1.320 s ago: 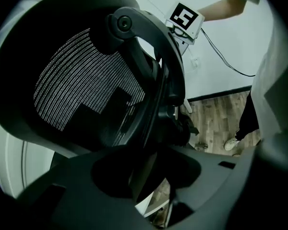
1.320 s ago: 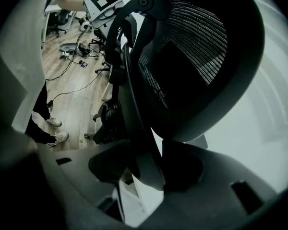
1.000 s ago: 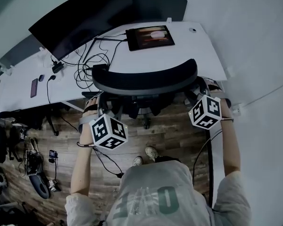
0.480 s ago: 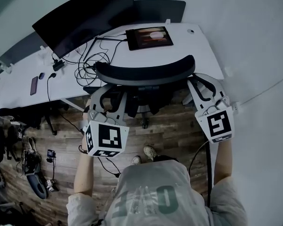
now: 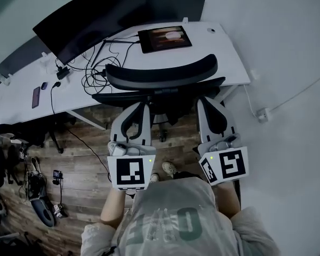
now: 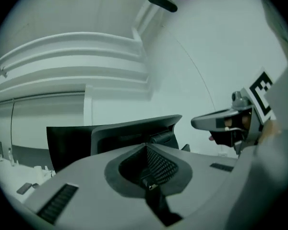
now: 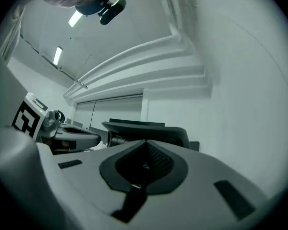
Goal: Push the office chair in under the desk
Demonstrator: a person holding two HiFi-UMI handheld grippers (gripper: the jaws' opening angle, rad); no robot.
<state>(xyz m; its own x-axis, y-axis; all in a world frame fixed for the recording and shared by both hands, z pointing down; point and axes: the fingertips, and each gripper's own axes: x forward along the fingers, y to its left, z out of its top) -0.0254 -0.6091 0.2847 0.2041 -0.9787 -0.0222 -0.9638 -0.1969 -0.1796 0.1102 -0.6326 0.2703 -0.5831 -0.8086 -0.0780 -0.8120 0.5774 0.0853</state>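
Office chair (image 5: pixel 162 78): head view, at 12 o'clock from the person. Its curved dark backrest lies along the near edge of the desk (image 5: pixel 226 57), and the seat is mostly beneath the desktop.
Left gripper (image 5: pixel 132 111): head view, at 7 o'clock from the backrest, pointing towards the chair and just short of it.
Right gripper (image 5: pixel 210 106): head view, at 5 o'clock from the backrest, also pointing at the chair.
Desktop: monitor (image 5: pixel 90 23) at 10 o'clock from the chair, tablet (image 5: pixel 164 39) at 12 o'clock, tangled cables (image 5: pixel 96 71) at 9 o'clock.
Left gripper view, jaws: they have just been closing and now meet tip to tip, with nothing between them. The backrest rises beyond at 12 o'clock, and the other gripper shows at 3 o'clock.
Right gripper view, jaws: they have just been closing and now meet, gripping nothing. The backrest is beyond at 12 o'clock, and the other gripper shows at 9 o'clock.
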